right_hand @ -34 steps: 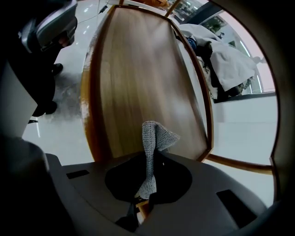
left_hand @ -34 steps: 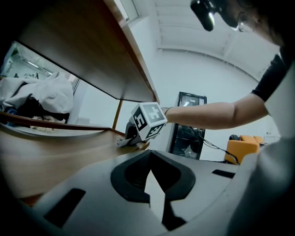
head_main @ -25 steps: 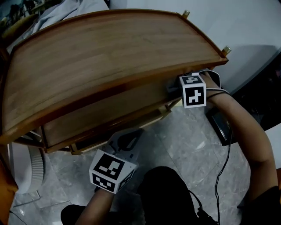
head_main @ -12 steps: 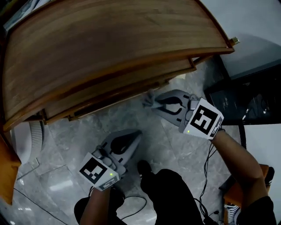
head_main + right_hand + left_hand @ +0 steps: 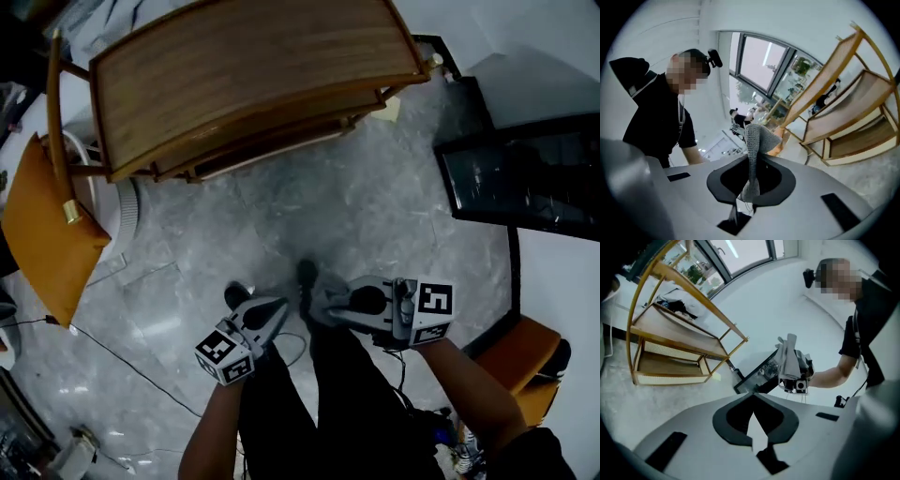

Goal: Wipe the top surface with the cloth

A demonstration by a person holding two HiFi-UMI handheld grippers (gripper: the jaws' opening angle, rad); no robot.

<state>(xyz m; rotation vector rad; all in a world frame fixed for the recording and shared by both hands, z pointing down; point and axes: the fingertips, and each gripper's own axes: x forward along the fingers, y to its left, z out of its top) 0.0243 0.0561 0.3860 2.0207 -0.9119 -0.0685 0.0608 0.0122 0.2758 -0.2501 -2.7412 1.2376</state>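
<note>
The wooden shelf unit's top surface point(image 5: 253, 70) lies far ahead of me in the head view. The right gripper view shows it too point(image 5: 855, 101), off to the right. Both grippers hang low over the floor by my legs, well away from the shelf. My right gripper point(image 5: 317, 305) is shut on a grey knitted cloth point(image 5: 757, 140), which sticks up between its jaws point(image 5: 749, 187). The left gripper view also catches that cloth point(image 5: 790, 357). My left gripper point(image 5: 279, 307) has its jaws together point(image 5: 753, 416) with nothing between them.
An orange chair point(image 5: 47, 225) stands left of the shelf, with a white ribbed appliance point(image 5: 127, 211) beside it. A black screen point(image 5: 525, 169) rests at the right, an orange seat point(image 5: 520, 361) below it. A cable point(image 5: 122, 361) trails over the grey marble floor point(image 5: 356, 206).
I have backed away from the shelf. The right gripper left the shelf's front edge with the cloth in it, and both grippers dropped close to my legs.
</note>
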